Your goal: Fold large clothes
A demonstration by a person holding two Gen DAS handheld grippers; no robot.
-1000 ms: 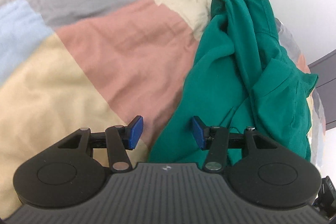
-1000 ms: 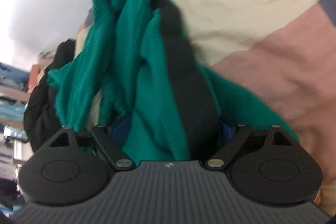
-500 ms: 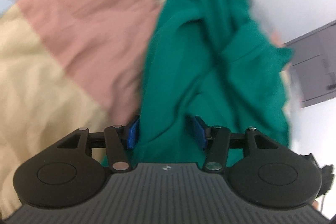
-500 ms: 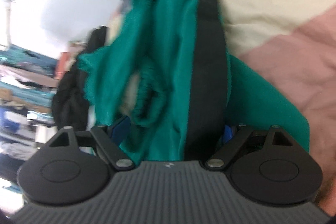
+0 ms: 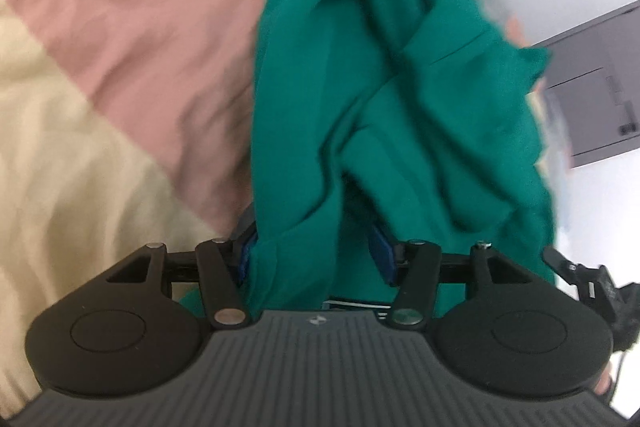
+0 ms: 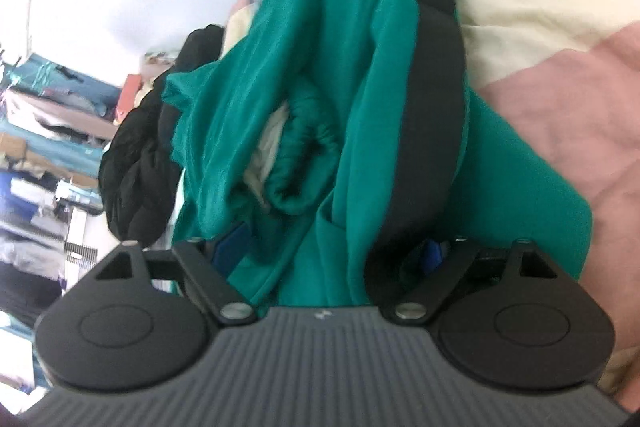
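Note:
A large green garment (image 5: 400,107) with a black band (image 6: 432,107) lies bunched on a patchwork bed cover (image 5: 140,47). My left gripper (image 5: 314,255) points down at its near edge. A fold of green cloth lies between the blue pads (image 5: 382,255), the jaws are opening, and I see no squeeze on the cloth. My right gripper (image 6: 332,249) is shut wide on a thick bundle of the same green garment (image 6: 360,67). The cloth fills the gap between its pads (image 6: 230,243), and a ribbed cuff (image 6: 304,155) curls just beyond.
The bed cover (image 6: 560,7) has pink, cream and grey patches. A black puffy garment (image 6: 136,163) lies beside the green one. A grey cabinet (image 5: 592,87) stands against the white wall past the bed. Cluttered shelves (image 6: 40,147) fill the far left.
My left gripper moved right from the bare cover onto the green garment, whose edge now lies between its jaws. The right gripper rolled and shifted, keeping its bundle.

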